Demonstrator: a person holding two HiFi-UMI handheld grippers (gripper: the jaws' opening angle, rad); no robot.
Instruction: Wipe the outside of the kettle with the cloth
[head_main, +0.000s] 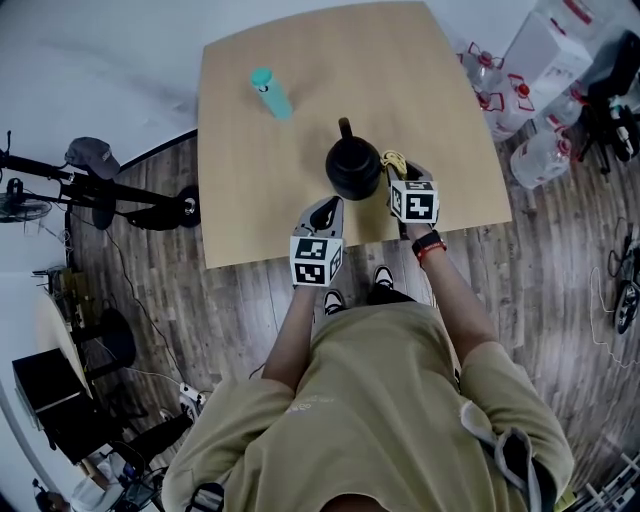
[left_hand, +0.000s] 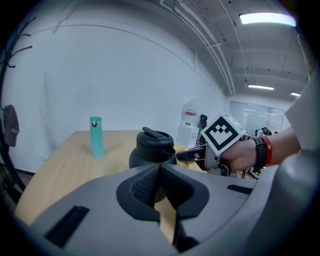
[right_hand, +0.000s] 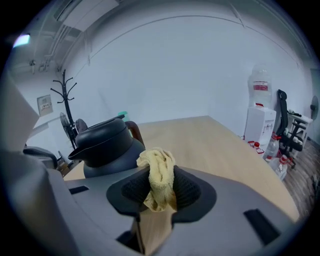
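Since the cloth (head_main: 394, 158) sits in the right gripper (head_main: 393, 168) just beside the kettle (head_main: 352, 168), the step in hand looks like bringing the cloth to the black body to start wiping. In the head view I cannot tell whether the two touch. The kettle stands near the table's (head_main: 430, 90) near edge, right of its middle. The left gripper (head_main: 326, 212) hovers over that near edge, just left of the kettle. A teal bottle (head_main: 270, 92) stands well apart, toward the far left corner. The far half of the table is otherwise bare, so there is room to swing round the kettle's far side. The right edge is nearer, and the near edge gives little room.

In the left gripper view, its jaws are closed together with nothing between them, and the kettle lies straight ahead.

In the right gripper view, the jaws are clamped on the bunched yellow cloth, with the kettle ahead to the left. The next move likely calls for pressing the cloth onto the wall, and perhaps steadying the kettle against sliding toward the near edge.
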